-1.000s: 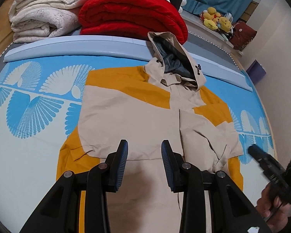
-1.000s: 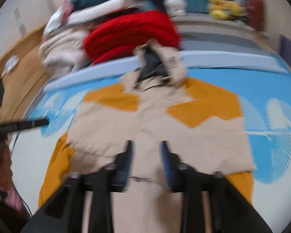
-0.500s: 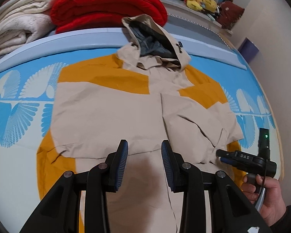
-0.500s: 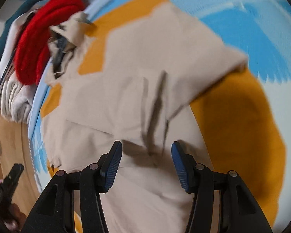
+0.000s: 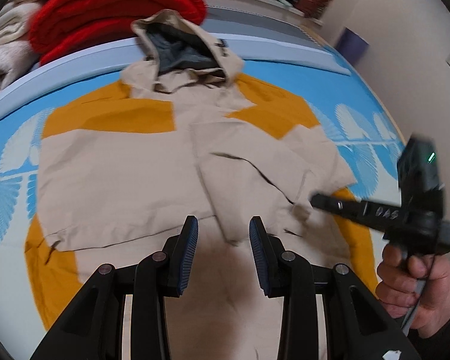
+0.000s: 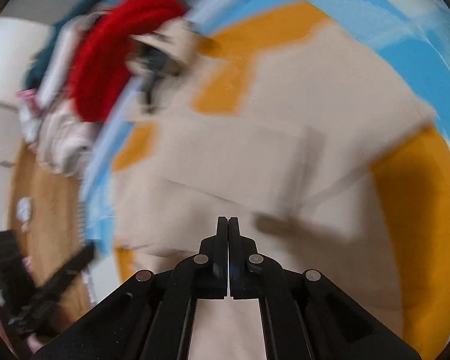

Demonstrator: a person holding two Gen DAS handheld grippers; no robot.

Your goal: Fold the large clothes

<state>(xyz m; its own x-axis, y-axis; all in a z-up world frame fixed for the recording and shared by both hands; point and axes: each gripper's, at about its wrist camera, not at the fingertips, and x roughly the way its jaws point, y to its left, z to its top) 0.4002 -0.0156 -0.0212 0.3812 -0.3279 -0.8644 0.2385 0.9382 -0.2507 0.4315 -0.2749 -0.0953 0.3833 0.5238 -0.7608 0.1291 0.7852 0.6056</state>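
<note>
Blue patterned mat (image 5: 285, 69) under everything, bedding stacked behind. Your left gripper (image 5: 223, 240) hangs jaws apart, empty, over the jacket (image 5: 120, 165), which lies flat on the mat, hood (image 5: 180, 45) away from you, sleeves folded in. Your right gripper (image 6: 228, 240) is pressed together; whether cloth is pinched, can't tell, the view is blurred. Jacket looks light, limp, likely slick shell fabric; take it at the hem corners or a sleeve cuff.
</note>
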